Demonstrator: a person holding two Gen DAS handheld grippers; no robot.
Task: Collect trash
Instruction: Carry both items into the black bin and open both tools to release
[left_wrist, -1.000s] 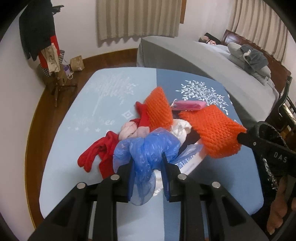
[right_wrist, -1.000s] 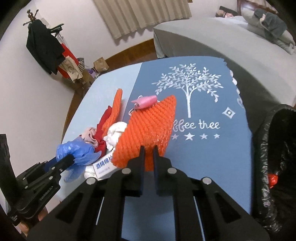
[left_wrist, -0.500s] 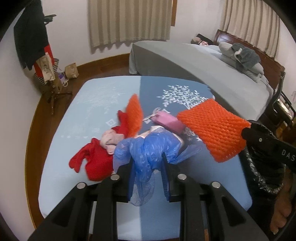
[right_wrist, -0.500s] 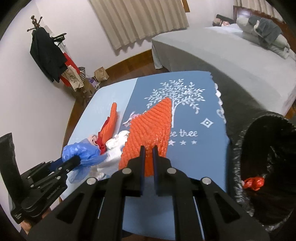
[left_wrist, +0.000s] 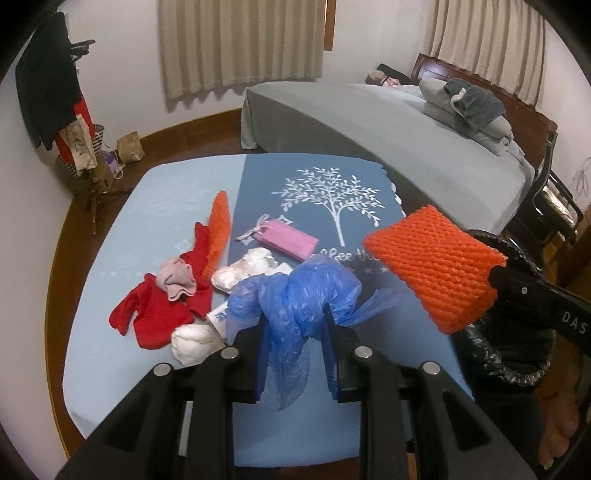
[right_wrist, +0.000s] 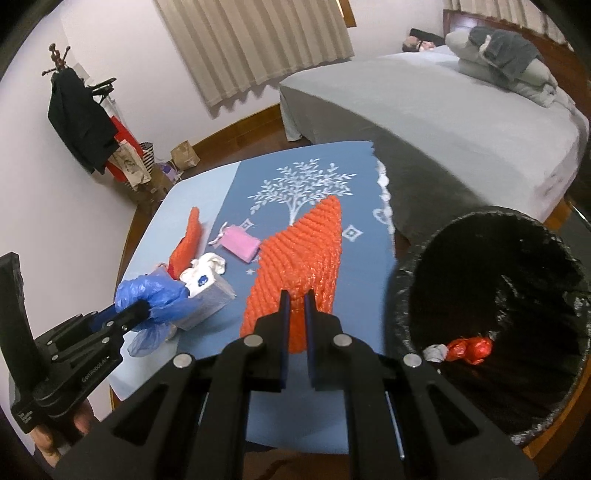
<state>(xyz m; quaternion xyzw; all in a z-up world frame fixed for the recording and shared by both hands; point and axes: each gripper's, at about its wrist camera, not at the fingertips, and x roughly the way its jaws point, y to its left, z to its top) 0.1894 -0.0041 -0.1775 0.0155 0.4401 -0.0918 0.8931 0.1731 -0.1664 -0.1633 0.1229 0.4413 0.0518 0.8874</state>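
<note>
- Left wrist view: left tongs (left_wrist: 295, 343) clamp a crumpled blue plastic bag (left_wrist: 295, 295), lifted above the surface (left_wrist: 110, 369); orange foam net (left_wrist: 436, 269) hangs at 3 o'clock.
- Right wrist view: right tongs (right_wrist: 295, 325) pinched nearly closed on the orange foam net (right_wrist: 299, 262); black-lined trash bin (right_wrist: 491, 295) at 3 o'clock.

Open blue cloth on the table (right_wrist: 362, 254) toward 12 o'clock, around the printed tree, free for passing. Crowded at 10 o'clock: red fabric (left_wrist: 155, 314), second orange net (left_wrist: 218, 229), pink mask (left_wrist: 290, 242), white tissues (left_wrist: 247, 267), tissue pack (right_wrist: 208, 295) lying close together. Blocked at 3 o'clock by the black-lined trash bin (right_wrist: 417, 295), standing just beside the table edge, mouth unobstructed. Beyond, at 1 o'clock, the grey bed (right_wrist: 443, 118) closing off that side.
</note>
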